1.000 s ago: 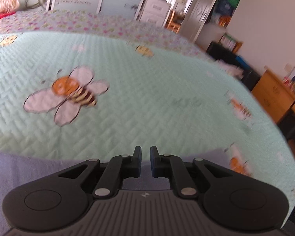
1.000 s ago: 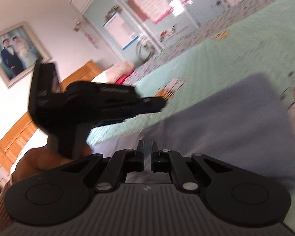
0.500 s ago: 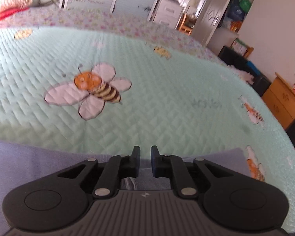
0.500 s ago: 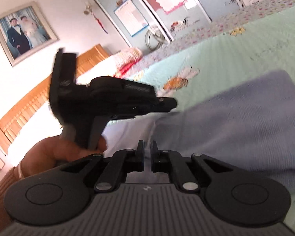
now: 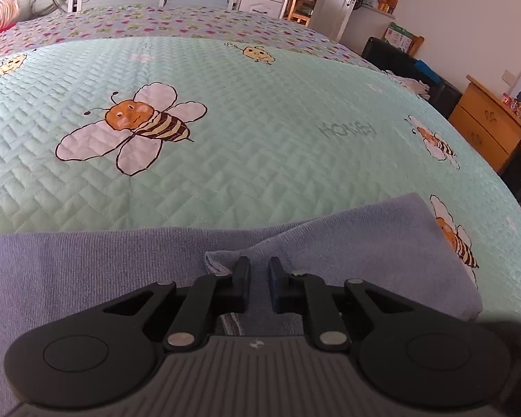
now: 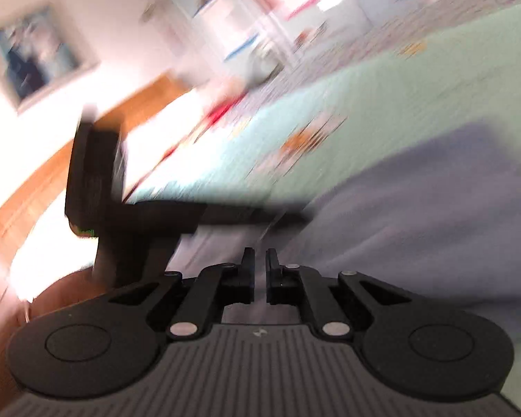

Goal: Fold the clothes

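L gripper (image 5: 258,271) low over the garment (image 5: 87,271), fingers nearly together w/ a thin gap. Cloth shows behind the gap, but can't tell if any is pinched; a small turned-up hem edge sits just left of the tips.

R gripper (image 6: 258,264): same narrow gap, pale cloth visible under and ahead of it. View is heavily motion-blurred, so can't tell whether it's clamping fabric or just hovering.

Garment = blue-lilac knit, spread on the quilt (image 5: 260,121) directly under and ahead of both tools. From L view it runs as a wide band left to right across the near bed edge, w/ a second flap (image 5: 382,243) lying over it to the right of the tips, its far corner out toward the bee print. So at least one layer is overlapped there. From R view the cloth (image 6: 416,208) fans out ahead-right, L gripper (image 6: 288,217) stretched across it ahead-left, held by a hand (image 6: 66,292).

Progress, judged: part-folded at most. Piece is flat and broad, not a compact stack; the overlap could be a fold laid in or just a sleeve lying loose. No finished pile visible. Rest of the outline is out of frame.
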`<control>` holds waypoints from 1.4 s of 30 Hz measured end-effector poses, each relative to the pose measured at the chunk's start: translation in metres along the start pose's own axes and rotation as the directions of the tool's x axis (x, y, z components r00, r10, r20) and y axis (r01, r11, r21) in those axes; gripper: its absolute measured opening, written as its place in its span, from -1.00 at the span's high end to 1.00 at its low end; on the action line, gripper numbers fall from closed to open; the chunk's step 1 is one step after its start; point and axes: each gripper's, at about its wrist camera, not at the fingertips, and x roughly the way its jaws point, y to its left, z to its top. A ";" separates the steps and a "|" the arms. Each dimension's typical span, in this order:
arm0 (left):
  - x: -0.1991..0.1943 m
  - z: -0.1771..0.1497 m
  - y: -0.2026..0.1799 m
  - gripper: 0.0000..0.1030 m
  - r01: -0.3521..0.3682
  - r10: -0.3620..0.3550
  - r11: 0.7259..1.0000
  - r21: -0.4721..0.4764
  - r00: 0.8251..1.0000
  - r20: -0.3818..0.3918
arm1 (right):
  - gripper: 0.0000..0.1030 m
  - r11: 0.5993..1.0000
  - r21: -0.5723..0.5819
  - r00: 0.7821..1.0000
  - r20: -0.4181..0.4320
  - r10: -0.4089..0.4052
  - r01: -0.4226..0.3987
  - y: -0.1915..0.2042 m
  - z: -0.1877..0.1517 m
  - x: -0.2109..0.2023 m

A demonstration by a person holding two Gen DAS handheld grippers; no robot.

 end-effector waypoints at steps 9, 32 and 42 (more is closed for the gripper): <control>0.002 0.000 -0.002 0.72 -0.017 0.017 1.000 0.014 1.000 0.011 | 1.00 0.955 0.159 0.968 -0.023 -0.250 0.251 -0.098 0.052 0.020; 0.004 -0.003 -0.025 0.72 -0.131 0.130 0.988 0.081 0.991 0.025 | 0.71 0.977 0.028 0.973 0.083 -0.215 0.213 -0.026 -0.001 -0.019; 0.005 -0.004 -0.036 0.74 -0.186 0.184 0.977 0.108 0.982 0.033 | 0.77 0.978 -0.005 0.973 0.098 -0.209 0.210 -0.003 -0.008 -0.022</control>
